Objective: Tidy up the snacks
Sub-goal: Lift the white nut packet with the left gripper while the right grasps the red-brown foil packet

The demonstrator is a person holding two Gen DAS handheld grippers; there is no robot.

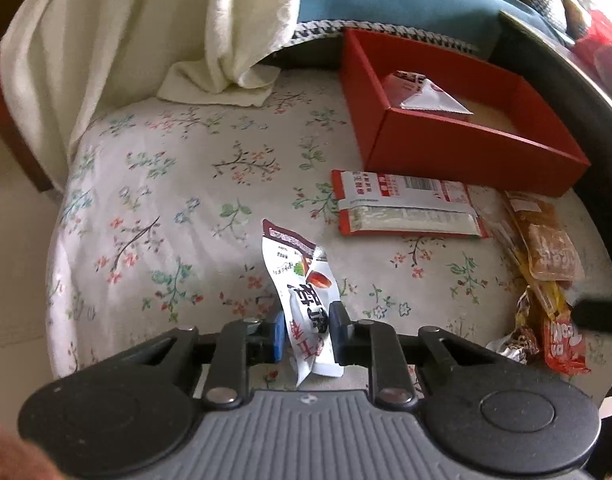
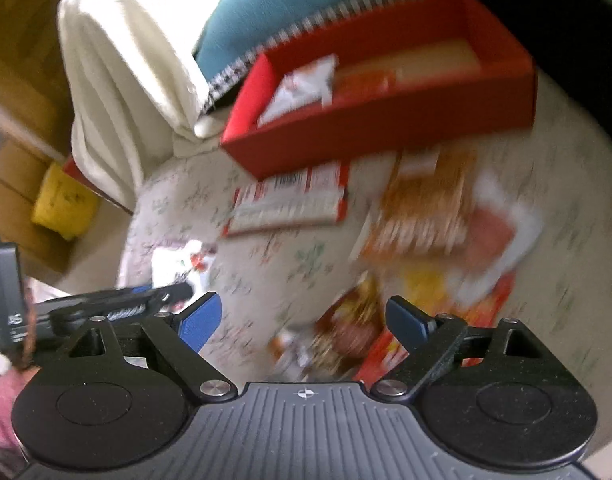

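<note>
While pinched near its lower end, white packet (image 1: 302, 292) in left gripper (image 1: 308, 334) | right gripper (image 2: 302, 322) wide, empty | risk: thin hold, packet may slip before red box (image 1: 466, 148).

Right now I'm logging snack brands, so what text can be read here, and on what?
"干枣", probably, in red: white packet clamped in the left tongs.
Black characters on the same packet: creased, unreadable.
Barcode and small print: red-and-white packet, too small to read.
Orange packet: blurred.
Red wrapper: letters distorted, unreadable.
Right wrist view: all blurred.
</note>
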